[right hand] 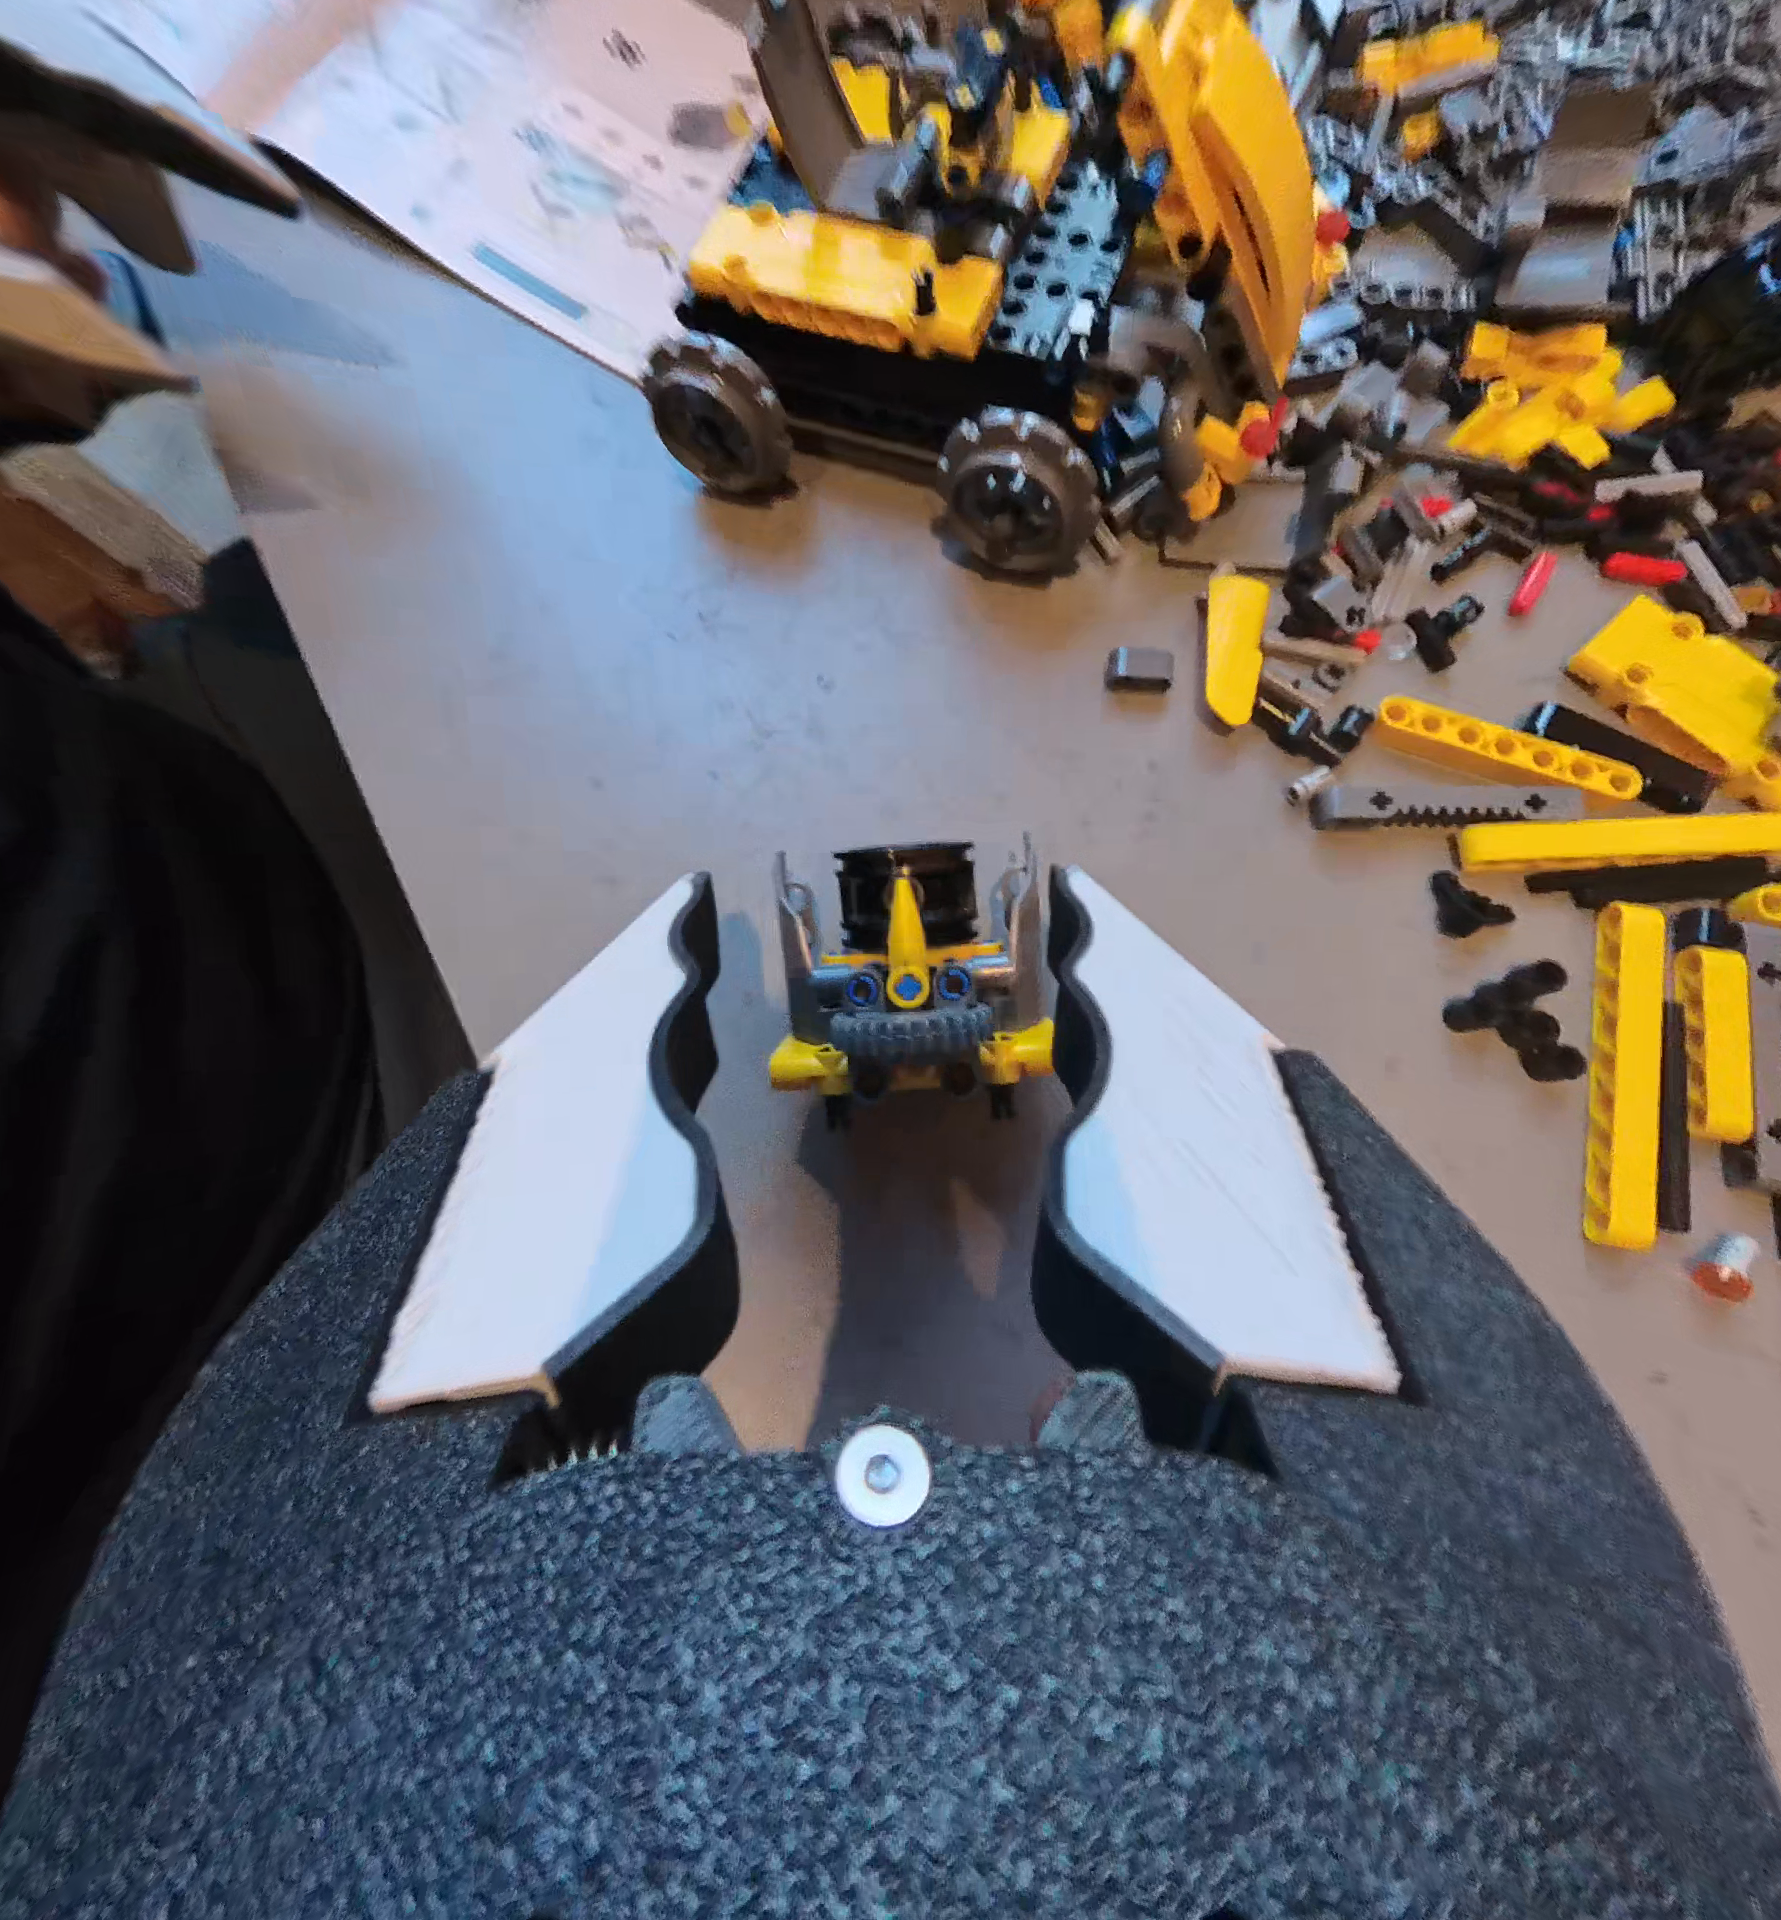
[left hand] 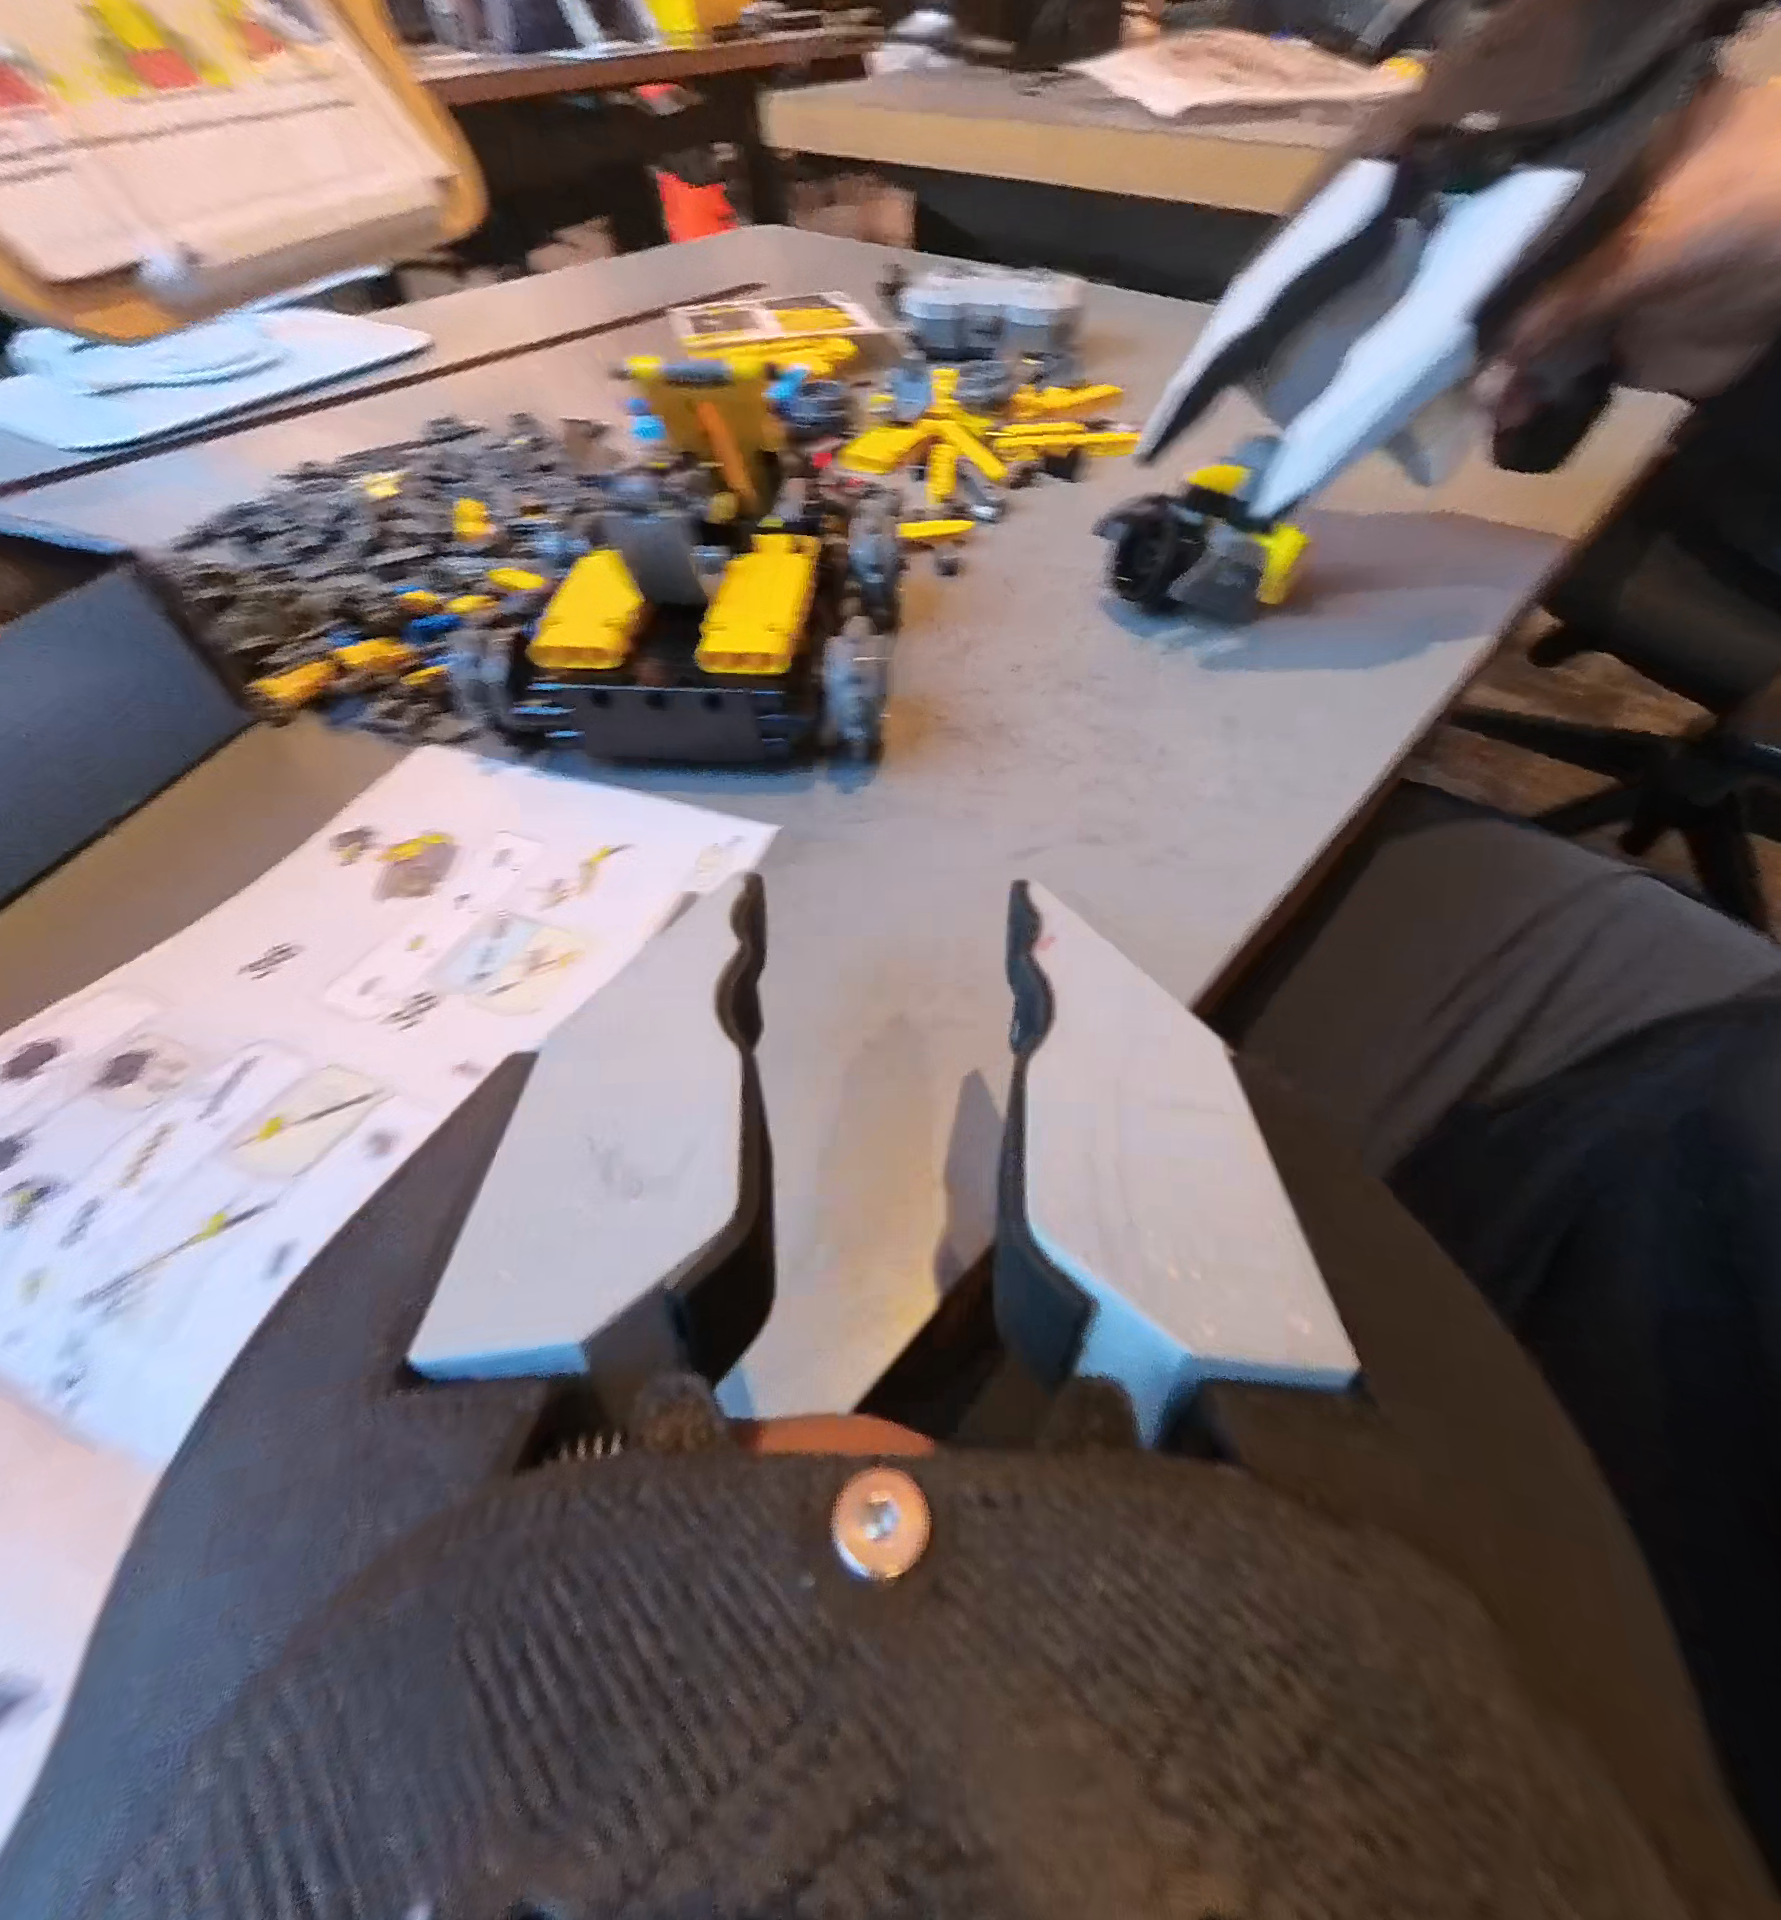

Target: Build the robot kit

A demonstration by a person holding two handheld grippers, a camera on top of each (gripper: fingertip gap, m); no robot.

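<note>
Right tool (right hand: 881, 935) spread apart, straddling small yellow-grey brick subassembly with black wheel (right hand: 907, 987) on grey bench (right hand: 574, 727); contact unclear. Left tool (left hand: 886, 935) apart, empty. Off-centre squeeze could topple it.

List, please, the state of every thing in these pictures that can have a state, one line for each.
Left tool: open, empty, above the table edge.
Right tool: open, straddling the small assembly, not clamped.
Small assembly: resting on the table, partly built.
Yellow vehicle: upright on its wheels, unfinished.
Instruction booklet: open, flat.
Loose bricks: scattered, unsorted.
</note>
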